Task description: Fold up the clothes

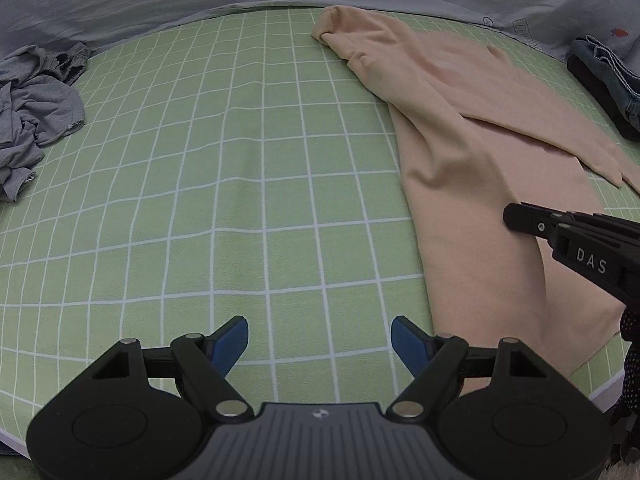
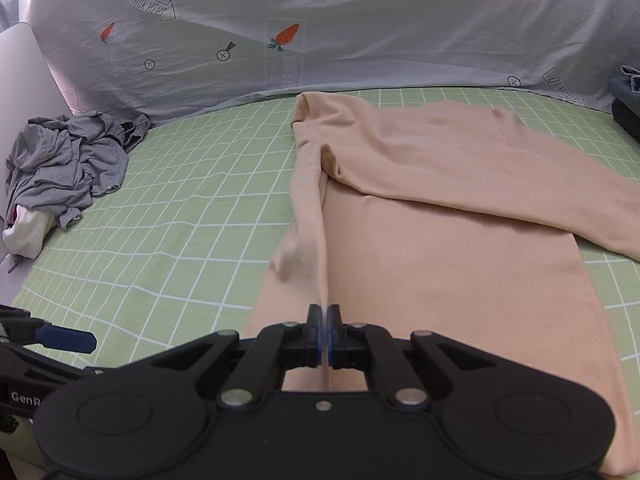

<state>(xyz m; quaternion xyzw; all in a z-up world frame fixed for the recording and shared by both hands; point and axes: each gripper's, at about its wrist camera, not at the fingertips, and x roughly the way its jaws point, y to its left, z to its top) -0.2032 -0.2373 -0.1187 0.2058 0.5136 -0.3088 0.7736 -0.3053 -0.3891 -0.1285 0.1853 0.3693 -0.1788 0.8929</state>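
Grey clothes [image 2: 68, 168] lie crumpled far left; right claw [image 2: 324, 328] pinches peach top [image 2: 440, 240]; left claw [image 1: 320, 344] gapes.

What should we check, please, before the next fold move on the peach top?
1. Right gripper clamped on the peach top: ok, jaws closed on a raised pleat of fabric.
2. Left gripper free to assist: ok, jaws open, nothing between them, over bare green grid sheet.
3. Sleeve lying across the body: ok, one sleeve lies folded over the torso.
4. Landing area clear: ok, the grey clothes pile sits apart at the far left.
5. Folded stack clear of the top: ok, apart at the far right.
6. Grip depth on the fabric: cannot tell, hidden between the pads.
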